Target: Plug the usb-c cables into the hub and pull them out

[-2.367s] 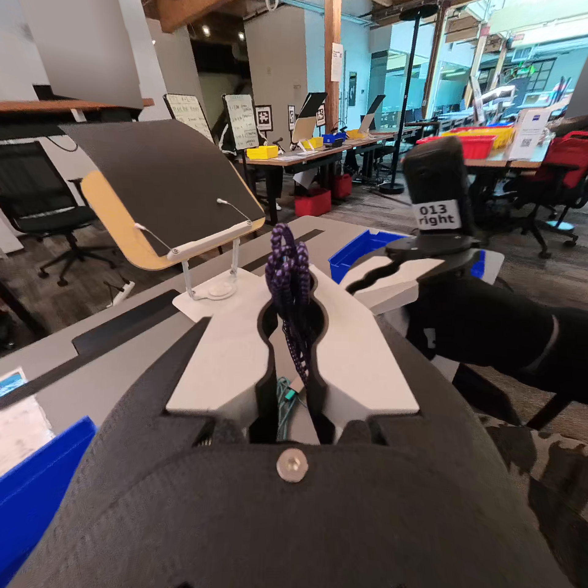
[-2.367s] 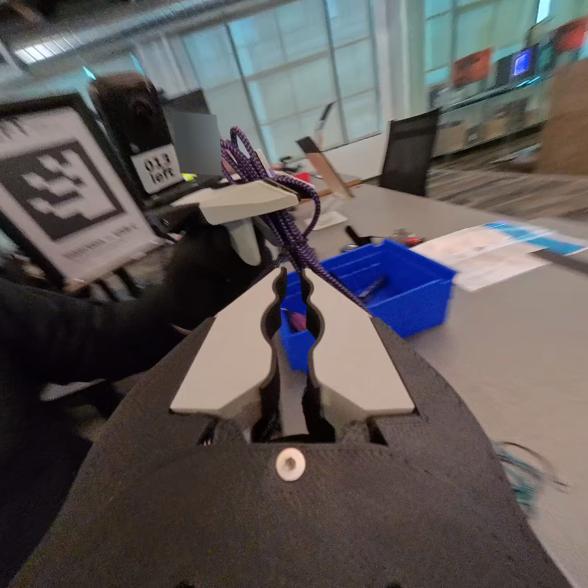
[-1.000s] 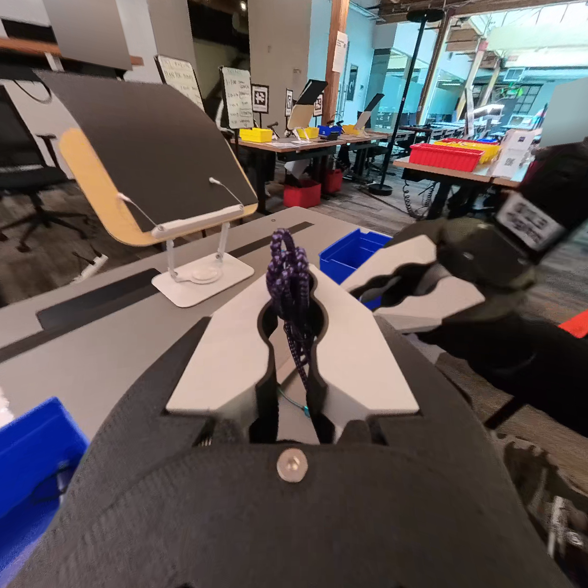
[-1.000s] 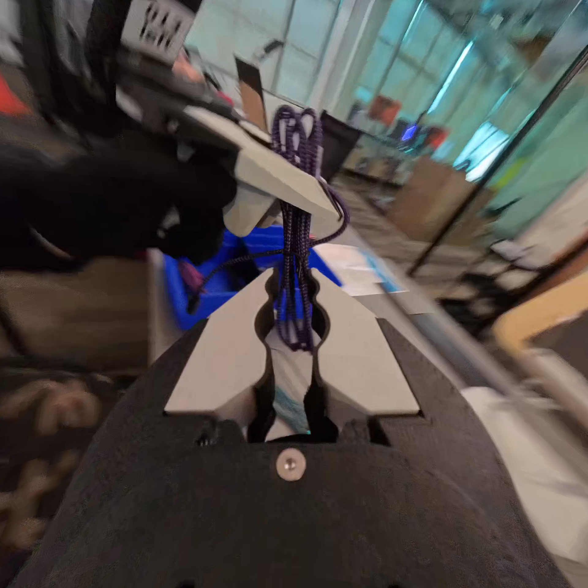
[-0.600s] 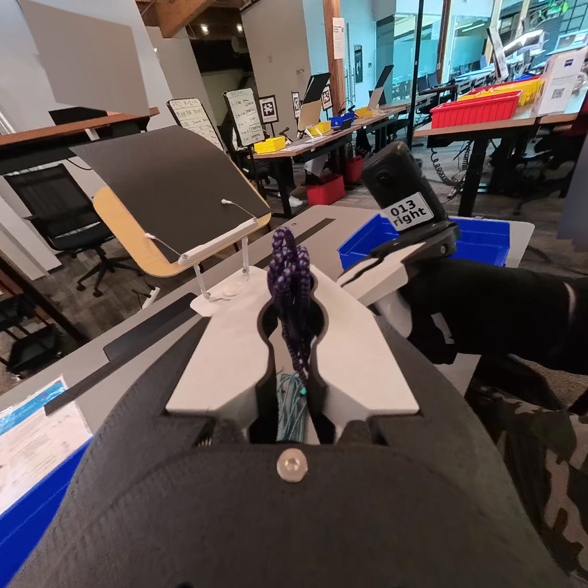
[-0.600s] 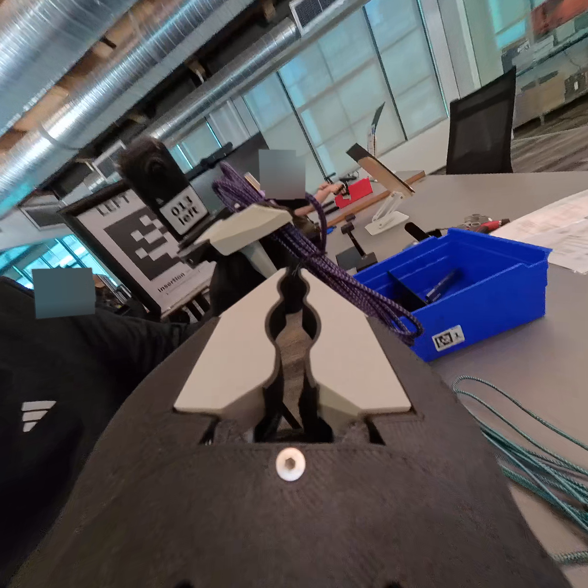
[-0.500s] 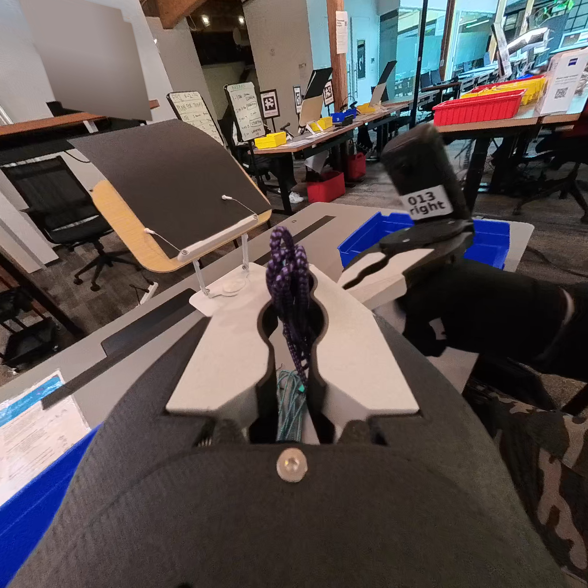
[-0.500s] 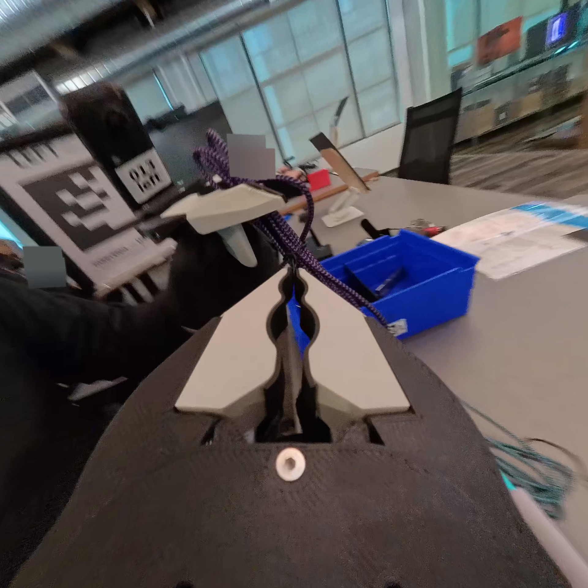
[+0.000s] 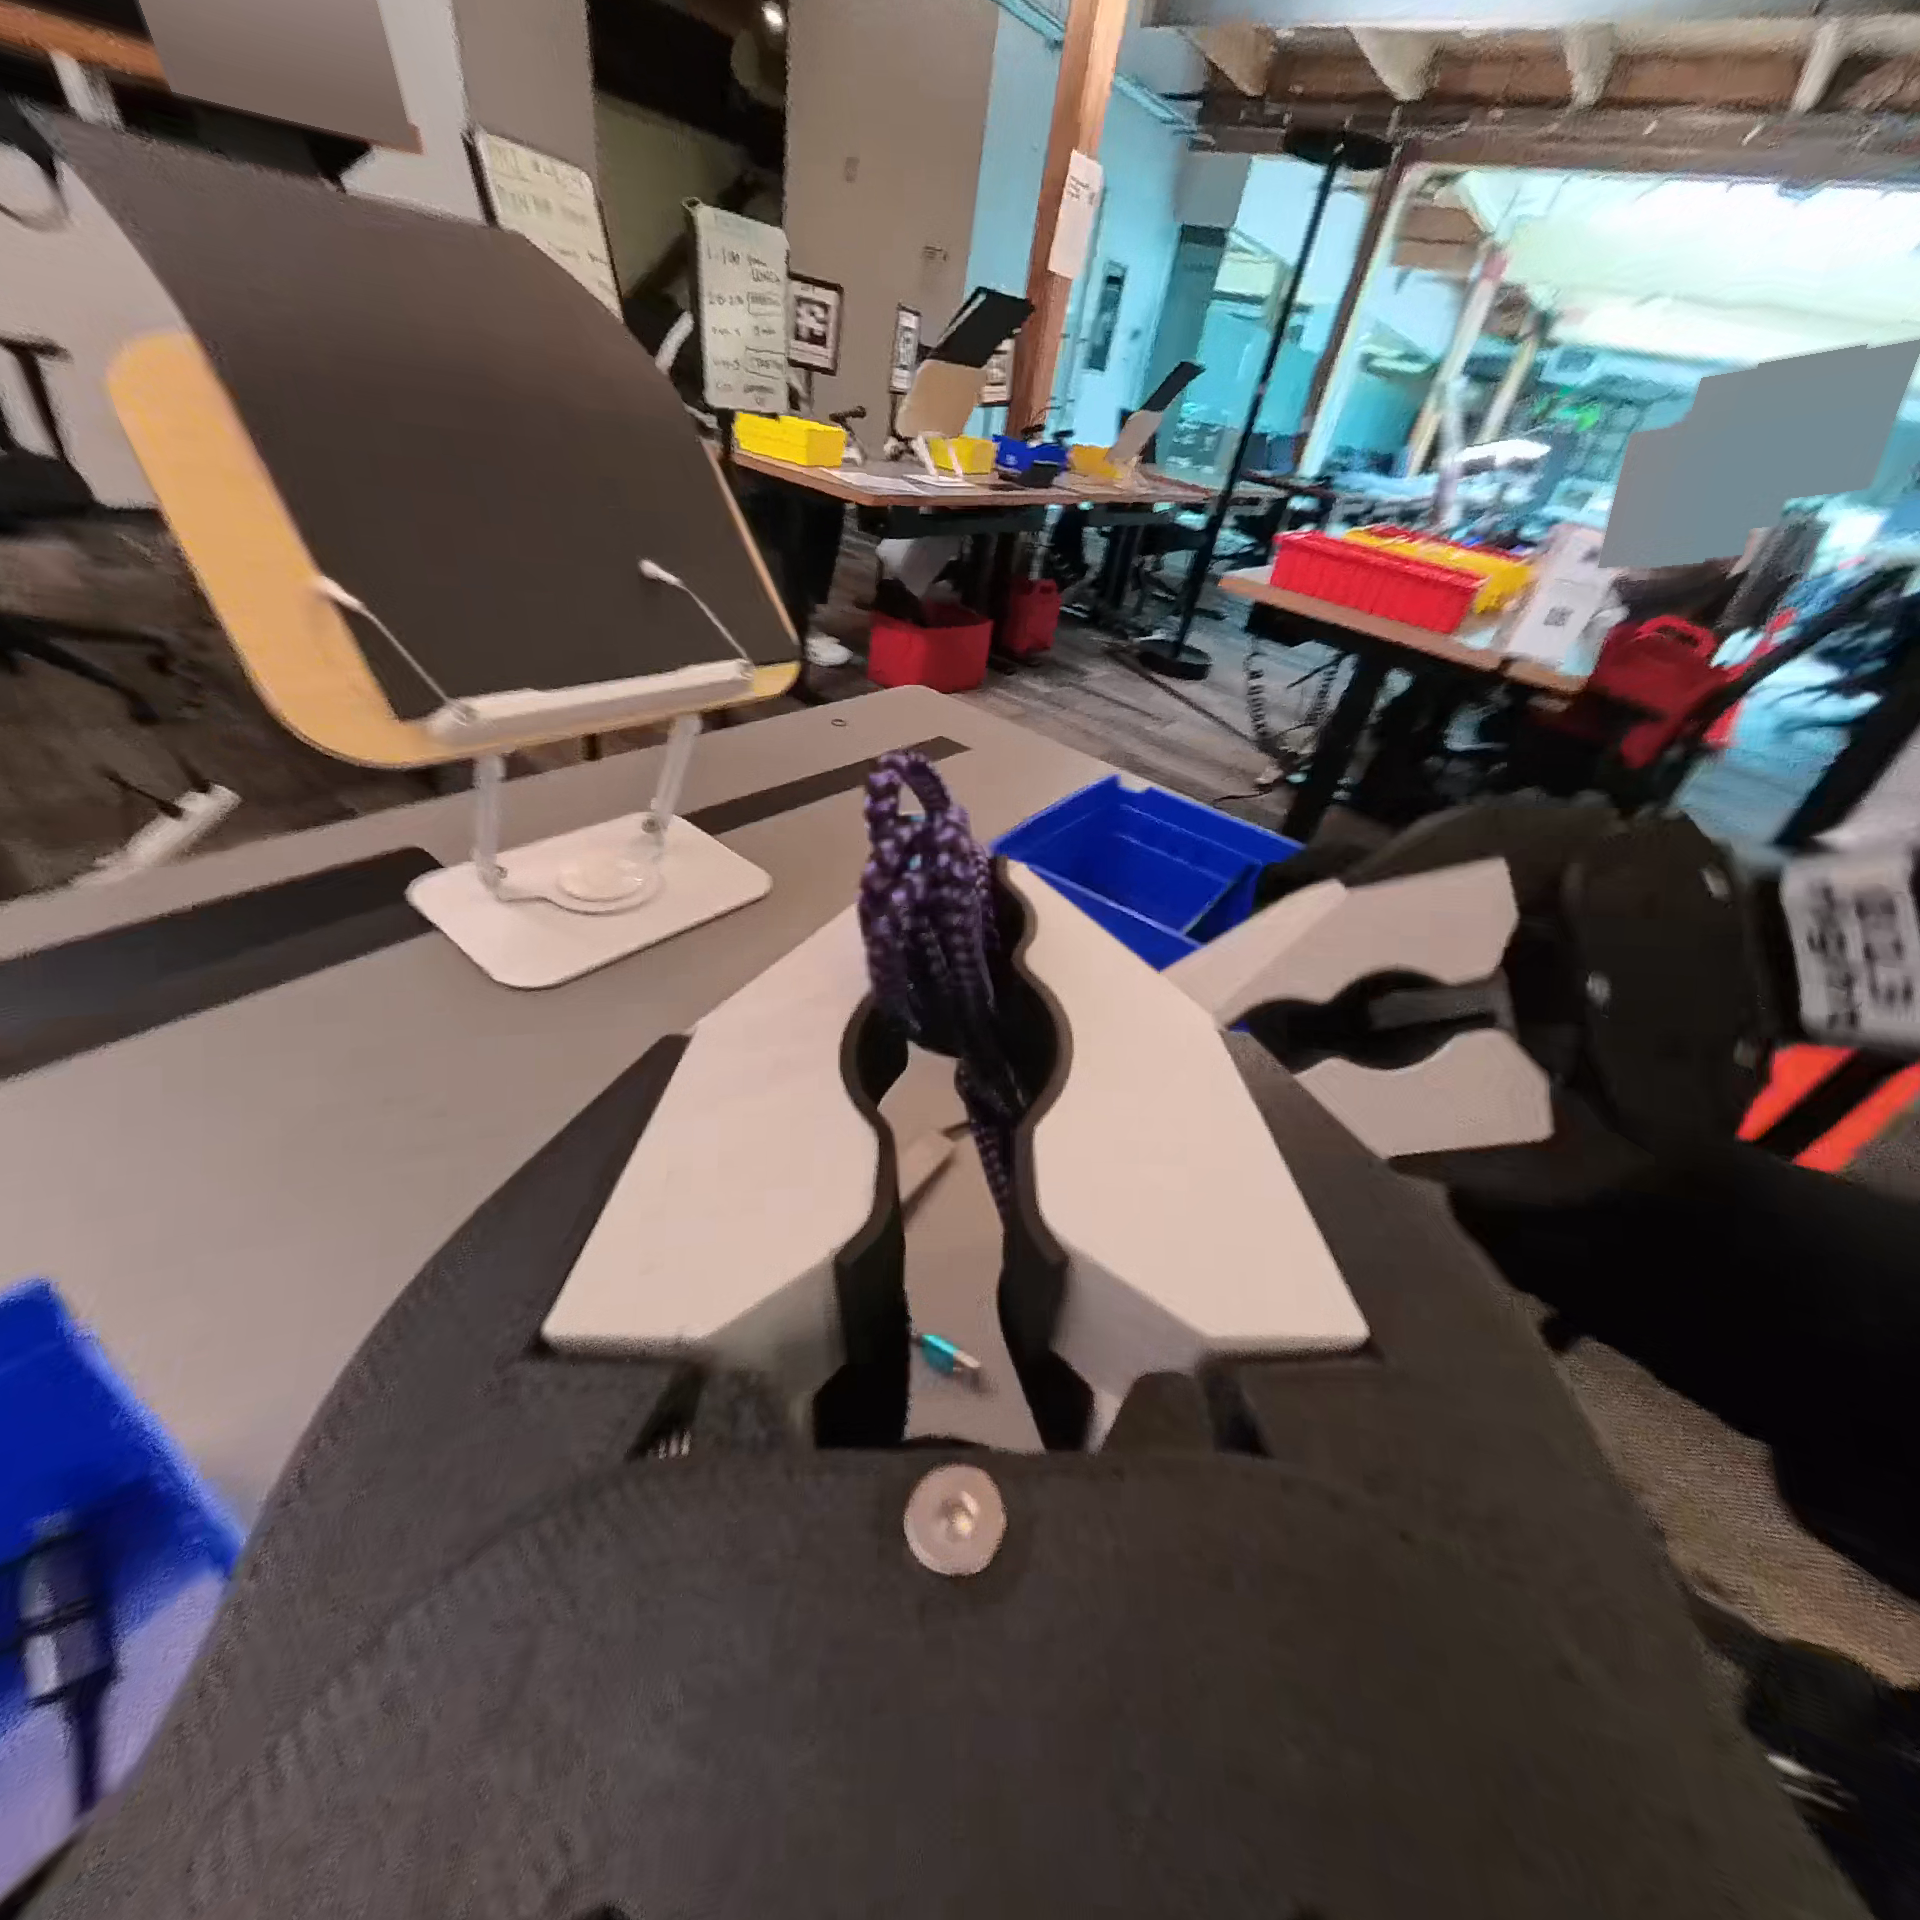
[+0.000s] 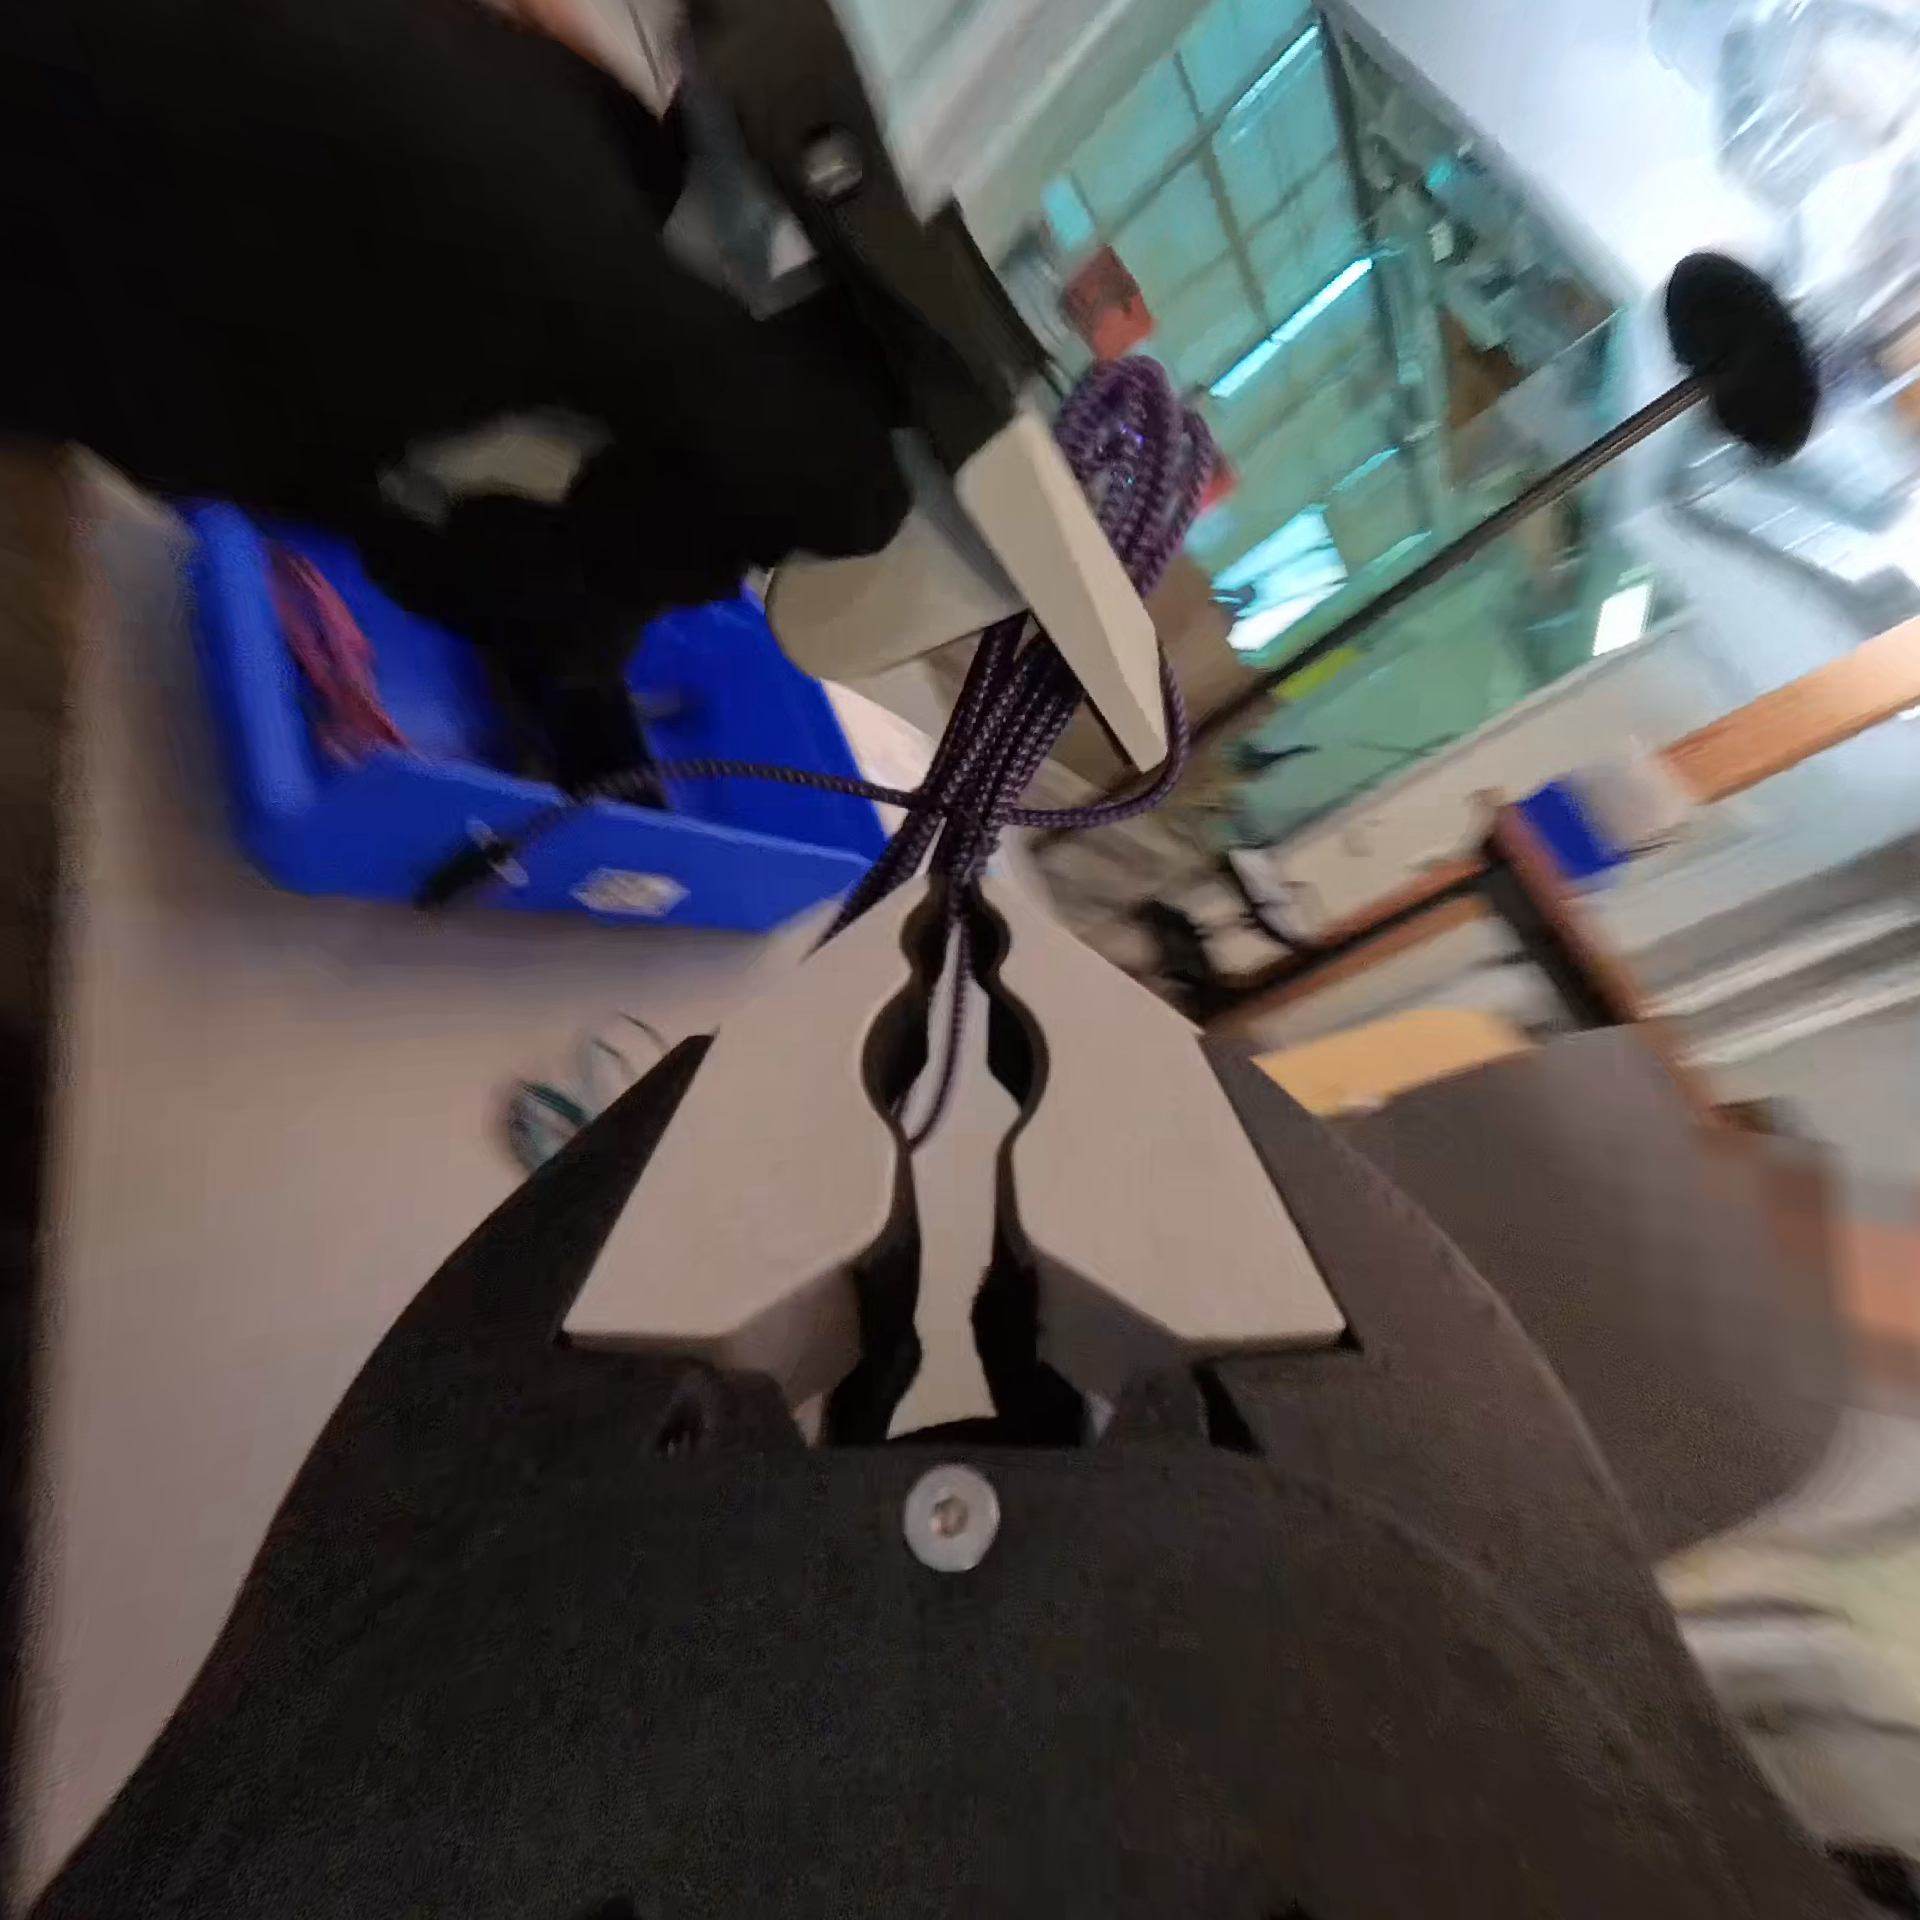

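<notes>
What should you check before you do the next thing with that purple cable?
1. Left gripper holds the bundled purple cable: ok.
2. Right gripper has strands of the purple cable between its tips: ok, though whether it pinches them firmly: cannot tell.
3. A plug end is free and in sight: cannot tell, the picture is blurred.
4. The hub is in sight: not ok, neither view shows it.
5. The cable is untangled: not ok, strands loop and cross below the left gripper.
6. The blue bin is clear of the grippers: ok.
</notes>
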Tool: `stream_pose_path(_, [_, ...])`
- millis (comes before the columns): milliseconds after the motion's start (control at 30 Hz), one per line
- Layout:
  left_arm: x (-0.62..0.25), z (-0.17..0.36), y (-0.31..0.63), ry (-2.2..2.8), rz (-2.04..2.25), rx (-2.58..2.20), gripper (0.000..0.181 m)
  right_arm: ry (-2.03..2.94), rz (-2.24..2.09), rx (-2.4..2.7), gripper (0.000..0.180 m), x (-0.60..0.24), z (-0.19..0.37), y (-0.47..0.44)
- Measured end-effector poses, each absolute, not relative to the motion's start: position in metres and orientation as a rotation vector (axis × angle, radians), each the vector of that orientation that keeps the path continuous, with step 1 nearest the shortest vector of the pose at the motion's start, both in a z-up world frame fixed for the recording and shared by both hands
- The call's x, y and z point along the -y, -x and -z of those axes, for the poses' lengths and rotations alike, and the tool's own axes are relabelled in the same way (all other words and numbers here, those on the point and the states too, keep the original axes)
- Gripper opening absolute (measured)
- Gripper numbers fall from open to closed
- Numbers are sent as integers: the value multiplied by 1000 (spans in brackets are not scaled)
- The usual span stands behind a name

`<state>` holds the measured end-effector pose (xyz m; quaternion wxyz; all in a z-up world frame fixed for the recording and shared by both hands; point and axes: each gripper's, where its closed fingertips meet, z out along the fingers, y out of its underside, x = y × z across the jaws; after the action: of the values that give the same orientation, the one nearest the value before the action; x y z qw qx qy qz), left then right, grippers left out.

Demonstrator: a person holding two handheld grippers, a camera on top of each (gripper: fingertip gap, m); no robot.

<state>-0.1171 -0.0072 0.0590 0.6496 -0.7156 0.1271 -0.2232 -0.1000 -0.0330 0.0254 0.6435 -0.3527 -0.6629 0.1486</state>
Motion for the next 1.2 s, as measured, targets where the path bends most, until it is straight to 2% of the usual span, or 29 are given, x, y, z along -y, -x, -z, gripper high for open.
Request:
stream_pose_path(133, [12, -68, 112, 1584, 400, -354, 10, 1115, -1067, 1451, 19, 35, -24, 101])
stream_pose_path(267, [15, -70, 106, 1560, 316, -404, 10, 1258, -1701, 1277, 20, 39, -34, 96])
stream_pose_path(400, [15, -66, 98, 1555, 224, -464, 10, 1273, -1996, 1184, 17, 42, -39, 94])
stream_pose_path(433, [16, -66, 95, 1553, 201, -480, 10, 1273, -2011, 1177, 8, 42, -38, 94])
stream_pose_path(500, [16, -66, 94, 1551, 158, -492, 11, 1288, -1970, 1204, 0, 42, -33, 95])
stream_pose_path(667, [14, -65, 99, 1574, 180, -465, 10, 1251, -1562, 1283, 0, 32, -28, 97])
stream_pose_path(733, [11, -62, 104, 1610, 225, -422, 10, 1188, -1194, 1349, 0, 24, -23, 98])
stream_pose_path(833, [8, -58, 111, 1644, 368, -342, 10, 866, -374, 1480, 0, 22, -25, 94])
stream_pose_path(900, [7, -58, 117, 1646, 510, -270, 10, 705, -76, 1498, 0, 29, -29, 93])
stream_pose_path(1067, [6, -55, 120, 1655, 527, -253, 9, 786, -224, 1511, 0, 27, -21, 99])
stream_pose_path(1133, [6, -56, 121, 1658, 450, -276, 10, 854, -379, 1492, 23, 25, -22, 97])
stream_pose_path(1200, [7, -57, 119, 1665, 443, -290, 10, 830, -404, 1475, 13, 25, -29, 92])
